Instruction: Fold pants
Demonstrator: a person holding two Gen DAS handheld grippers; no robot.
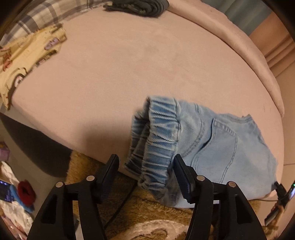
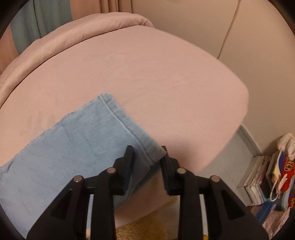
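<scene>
The pants [image 1: 212, 140] were light blue denim and lay on the pink bed [image 1: 119, 77], near its front edge. In the left wrist view the elastic waistband [image 1: 156, 140] was turned toward the camera and hung a little over the edge of the mattress, above a brown shaggy rug [image 1: 147, 212] on the floor. A back pocket with its seams was visible on the flat part of the cloth, to the right of the waistband.

The left gripper [image 1: 146, 162] pointed forward and somewhat downward at the waistband. Its two black fingers stood wide apart — the bunched waistband was between them, and the right finger was touching or almost touching the cloth, but nothing was clamped.

In the right wrist view the leg end of the pants [image 2: 73, 140] lay flat on the bed, with the hem [image 2: 125, 127] running diagonally toward the gripper. The right gripper [image 2: 147, 154] was also directed forward and down at the bed edge. Its fingers were apart, and the corner of the hem was between them — I could not tell if the pads really touched the denim.

At the far side of the bed there were a yellow printed cloth [image 1: 27, 61], a plaid fabric [image 1: 46, 16] and a dark folded garment [image 1: 140, 7]. Stacked books [image 2: 258, 179] stood on the floor by the wall.
</scene>
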